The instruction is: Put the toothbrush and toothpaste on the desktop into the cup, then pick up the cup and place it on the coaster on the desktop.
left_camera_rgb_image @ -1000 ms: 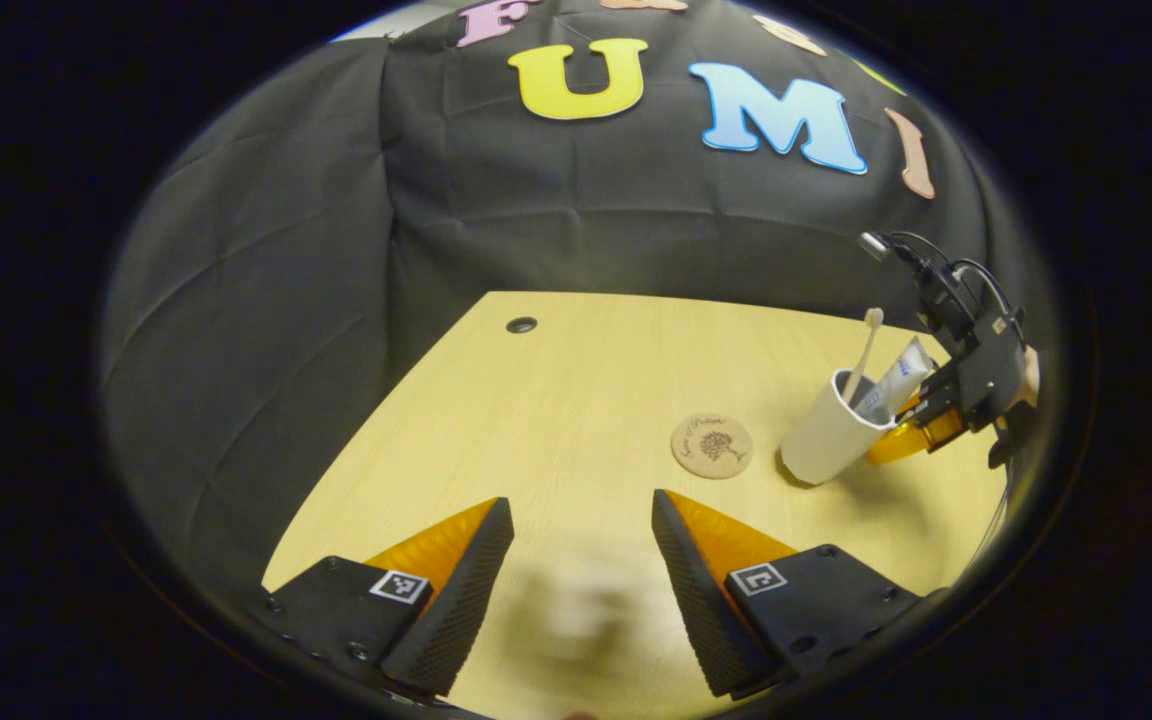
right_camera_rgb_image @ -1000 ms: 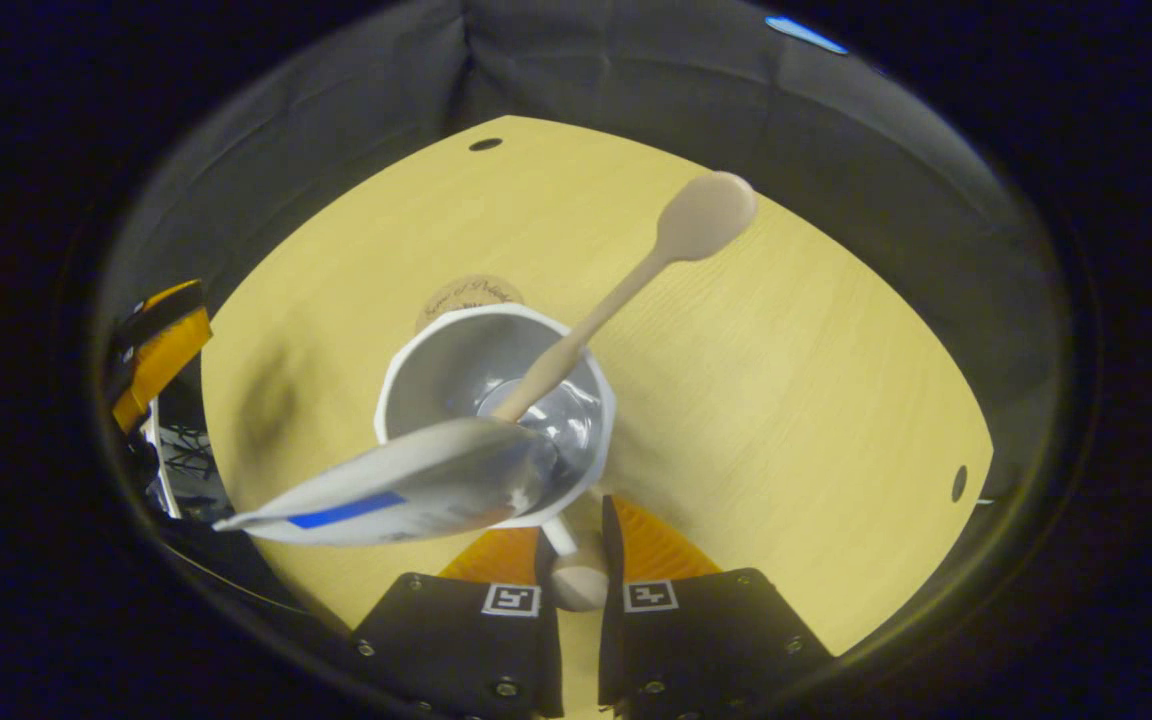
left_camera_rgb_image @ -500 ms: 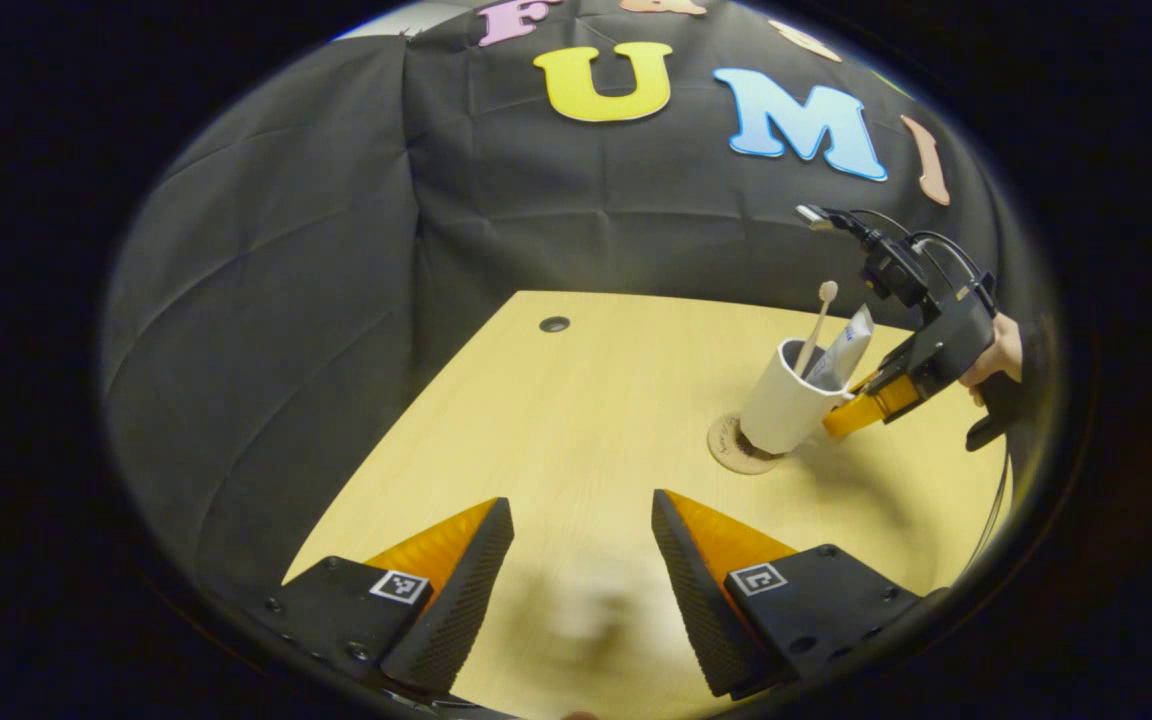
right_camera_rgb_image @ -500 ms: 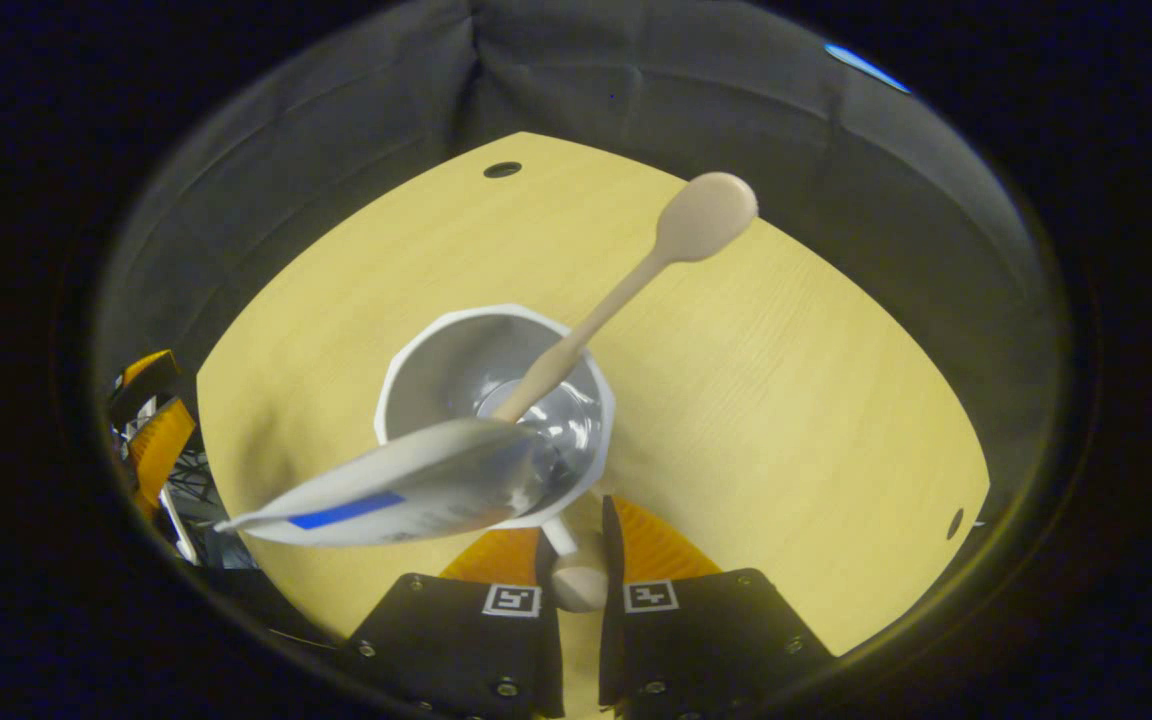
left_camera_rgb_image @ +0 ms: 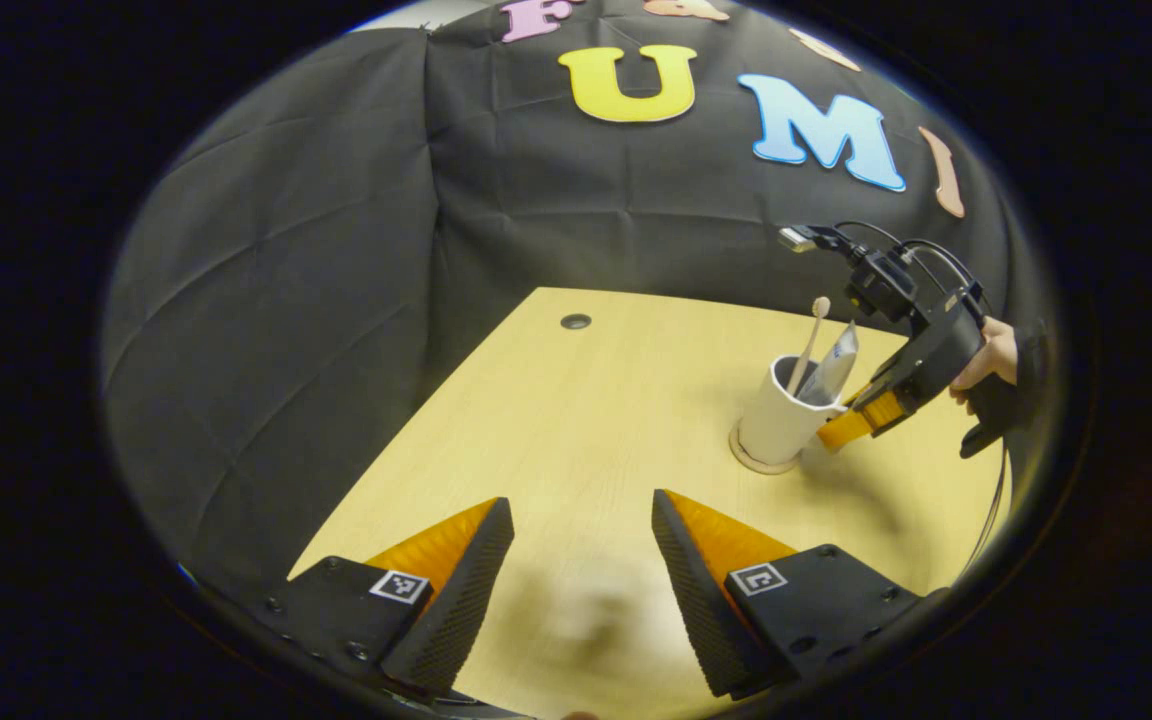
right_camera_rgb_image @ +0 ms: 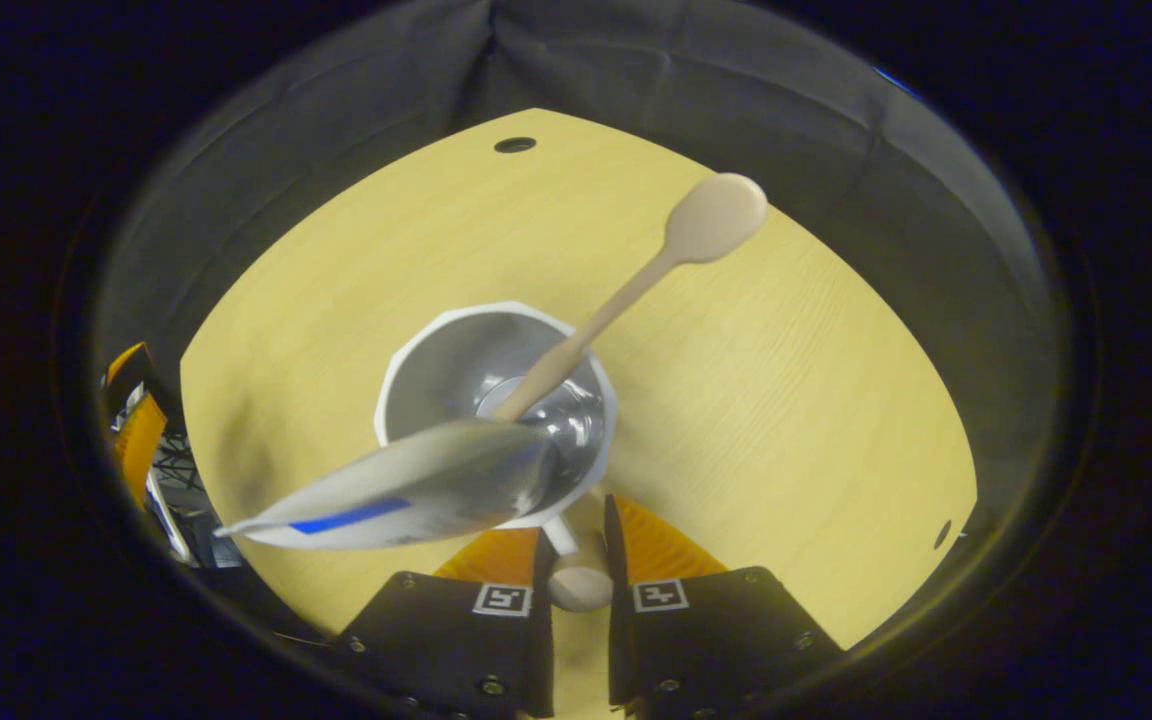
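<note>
On the wooden desktop (left_camera_rgb_image: 586, 420), right claw (right_camera_rgb_image: 576, 545) grips the cup (left_camera_rgb_image: 774, 425), seemingly on the coaster (left_camera_rgb_image: 758, 464); left claw (left_camera_rgb_image: 581, 560) gapes.

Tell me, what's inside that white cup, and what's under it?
Inside the cup stand a toothbrush and a toothpaste tube. Under it, a coaster peeks out at the base; the rest is covered. The right tool grips its handle.

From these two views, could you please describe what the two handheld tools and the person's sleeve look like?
The left tool has two wedge-shaped fingers with ribbed inner faces on black bolted mounts, each with a small square black-and-white marker. The right tool has a black body with looping black cables on top. The hand holding it emerges from a dark sleeve.
</note>
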### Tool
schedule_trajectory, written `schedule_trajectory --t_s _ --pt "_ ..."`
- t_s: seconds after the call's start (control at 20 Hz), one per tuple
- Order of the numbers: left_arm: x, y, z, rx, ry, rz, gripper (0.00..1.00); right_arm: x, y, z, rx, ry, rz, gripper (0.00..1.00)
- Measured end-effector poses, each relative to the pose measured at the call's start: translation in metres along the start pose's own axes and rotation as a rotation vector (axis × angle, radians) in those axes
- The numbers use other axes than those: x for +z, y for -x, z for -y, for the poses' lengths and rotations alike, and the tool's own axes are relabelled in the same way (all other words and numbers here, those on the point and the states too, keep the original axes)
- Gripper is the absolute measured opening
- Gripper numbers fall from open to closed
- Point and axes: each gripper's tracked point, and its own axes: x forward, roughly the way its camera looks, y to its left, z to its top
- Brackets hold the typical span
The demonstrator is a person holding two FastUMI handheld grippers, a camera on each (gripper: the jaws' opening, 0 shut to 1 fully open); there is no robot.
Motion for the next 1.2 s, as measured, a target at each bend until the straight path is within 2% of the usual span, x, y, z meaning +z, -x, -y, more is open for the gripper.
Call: schedule_trajectory --t_s 0.1,0.2,0.25,0.3,0.6,0.8,0.95,1.05,1.2 --pt "0.002 0.001 0.000 -0.006 -0.003 0.003 0.94 0.000 0.006 -0.001 0.010 0.003 0.010 0.27" --pt "0.002 0.001 0.000 -0.013 -0.013 0.012 0.94 -0.001 0.007 0.000 -0.003 0.016 0.021 0.26" --pt "0.002 0.000 0.000 -0.018 -0.017 0.016 0.94 0.000 0.010 0.000 -0.007 0.018 0.027 0.20" --pt "0.003 0.001 0.001 -0.023 -0.019 0.020 0.94 0.001 0.013 0.000 -0.008 0.015 0.034 0.26" --pt "0.015 0.006 0.010 -0.051 -0.044 0.048 0.94 -0.001 0.042 0.000 -0.010 -0.020 0.098 0.27" --pt "0.040 0.005 0.038 -0.096 -0.073 0.090 0.94 -0.011 0.072 0.002 -0.014 -0.056 0.156 0.25" --pt "0.064 0.009 0.063 -0.142 -0.105 0.136 0.94 -0.022 0.095 -0.002 -0.010 -0.133 0.220 0.24" --pt "0.084 0.013 0.082 -0.175 -0.133 0.175 0.94 -0.030 0.111 0.006 -0.042 -0.187 0.282 0.24" --pt "0.114 0.030 0.117 -0.235 -0.155 0.241 0.93 -0.034 0.146 0.017 -0.129 -0.269 0.414 0.24"
